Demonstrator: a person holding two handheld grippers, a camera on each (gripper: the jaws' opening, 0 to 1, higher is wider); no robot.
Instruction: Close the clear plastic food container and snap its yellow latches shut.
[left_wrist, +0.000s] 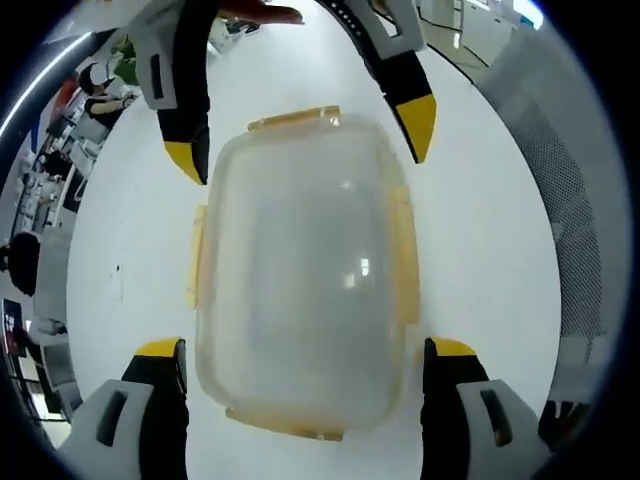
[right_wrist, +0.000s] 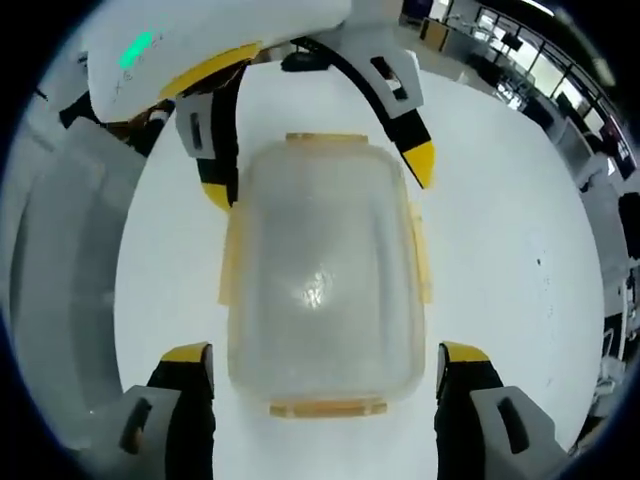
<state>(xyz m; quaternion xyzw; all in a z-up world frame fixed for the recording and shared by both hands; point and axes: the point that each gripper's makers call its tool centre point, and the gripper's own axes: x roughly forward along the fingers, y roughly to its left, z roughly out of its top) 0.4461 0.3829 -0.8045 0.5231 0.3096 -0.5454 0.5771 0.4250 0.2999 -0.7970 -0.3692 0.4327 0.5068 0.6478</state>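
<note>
The clear plastic rectangular food container (left_wrist: 300, 275) stands on the white round table (left_wrist: 490, 230), lid already on it. Its yellow plastic latches (left_wrist: 404, 255) stick outward, so I judge none is snapped yet. My left gripper (left_wrist: 305, 375) and right gripper (right_wrist: 325, 375) both gape wide, holding nothing, astride opposite ends. Next, I should press one latch down against the wall.
</note>
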